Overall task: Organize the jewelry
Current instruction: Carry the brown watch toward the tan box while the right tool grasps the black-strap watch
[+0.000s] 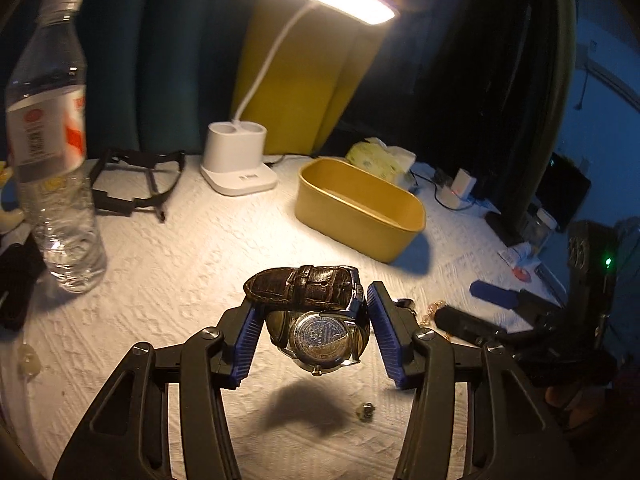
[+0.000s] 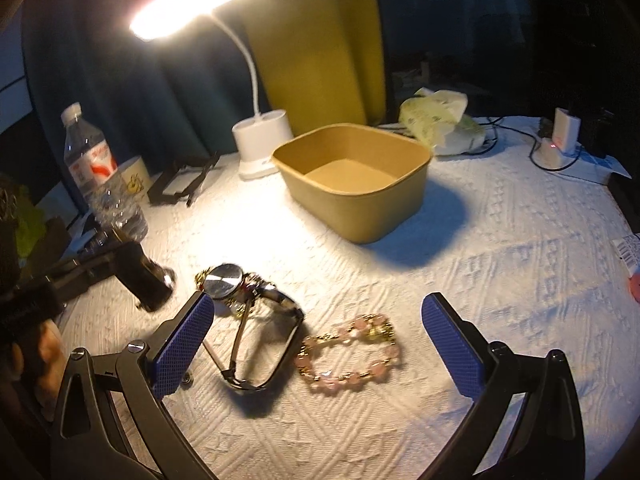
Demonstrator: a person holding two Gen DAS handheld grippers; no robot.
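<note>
Lit desk lamp point(image 2: 256, 136), white tablecloth point(image 2: 500, 240), dark curtain point(image 2: 120, 60)

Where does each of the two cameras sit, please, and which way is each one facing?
Left wrist: sits on the left gripper, looking along its blue-padded fingers, shut on a brown leather-strap watch held above the white textured tablecloth; the right gripper's black body shows at right.
Right wrist: sits on the right gripper, open above a pink beaded bracelet; a bit of the person's hand shows at left.
Shared: the tan rectangular tub, the white desk lamp and the clear plastic water bottle.
</note>
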